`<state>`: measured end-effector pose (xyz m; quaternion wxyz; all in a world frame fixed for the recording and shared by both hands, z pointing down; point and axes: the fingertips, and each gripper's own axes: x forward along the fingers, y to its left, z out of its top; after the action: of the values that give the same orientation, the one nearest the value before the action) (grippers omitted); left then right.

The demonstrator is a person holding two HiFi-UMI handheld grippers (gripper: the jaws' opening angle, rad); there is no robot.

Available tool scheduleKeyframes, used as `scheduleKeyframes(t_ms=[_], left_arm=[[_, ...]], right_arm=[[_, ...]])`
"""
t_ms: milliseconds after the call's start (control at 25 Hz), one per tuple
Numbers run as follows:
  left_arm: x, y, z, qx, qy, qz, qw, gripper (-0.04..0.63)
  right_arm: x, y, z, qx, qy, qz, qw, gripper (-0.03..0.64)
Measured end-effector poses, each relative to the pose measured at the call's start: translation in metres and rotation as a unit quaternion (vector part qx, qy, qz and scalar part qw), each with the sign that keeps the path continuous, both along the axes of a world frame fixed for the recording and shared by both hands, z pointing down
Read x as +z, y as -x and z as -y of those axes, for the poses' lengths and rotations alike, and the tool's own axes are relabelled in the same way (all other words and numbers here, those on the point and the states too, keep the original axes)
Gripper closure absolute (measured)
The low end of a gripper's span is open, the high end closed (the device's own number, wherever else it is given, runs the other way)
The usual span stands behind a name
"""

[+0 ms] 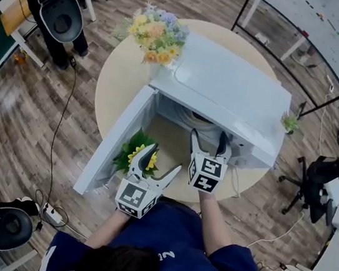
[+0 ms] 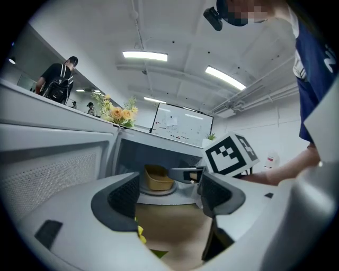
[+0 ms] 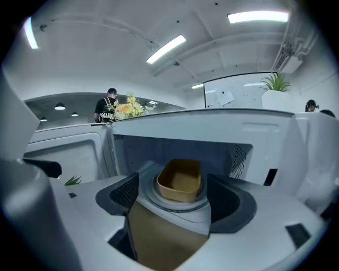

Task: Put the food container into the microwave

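Right gripper [image 3: 175,196] agape, food container [image 3: 180,181] lengthwise inward

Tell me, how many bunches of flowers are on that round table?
2. A yellow-and-orange bouquet stands at the far edge, by the back-left corner of the white microwave; a yellow bunch with green leaves lies near the open door, by the left gripper. The microwave could hide more.

- No word, brand or number can be read on the microwave [image 1: 227,90].
- Whiteboard [image 2: 183,123] behind the microwave: marks too small to read.
- Person's shirt [image 1: 167,253] before the microwave: white print, illegible.
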<state>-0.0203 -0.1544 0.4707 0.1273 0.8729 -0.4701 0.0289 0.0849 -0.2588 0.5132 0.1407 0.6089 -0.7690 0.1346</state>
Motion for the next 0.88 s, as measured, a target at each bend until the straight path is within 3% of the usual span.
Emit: scheduleKeyframes(t_ms=[160, 480, 880], left_arm=[[0.0, -0.004, -0.003, 0.012, -0.012, 0.024, 0.9996, 0.225], [0.003, -0.016, -0.009, 0.039, -0.005, 0.021, 0.999, 0.225], [0.015, -0.024, -0.019, 0.068, 0.002, 0.048, 0.9965, 0.225]], right_arm=[[0.003, -0.001, -0.026, -0.015, 0.007, -0.01, 1.0, 0.224], [0.015, -0.018, -0.079, -0.017, 0.02, -0.014, 1.0, 0.223], [0.015, -0.019, -0.118, -0.004, 0.011, -0.005, 1.0, 0.227]])
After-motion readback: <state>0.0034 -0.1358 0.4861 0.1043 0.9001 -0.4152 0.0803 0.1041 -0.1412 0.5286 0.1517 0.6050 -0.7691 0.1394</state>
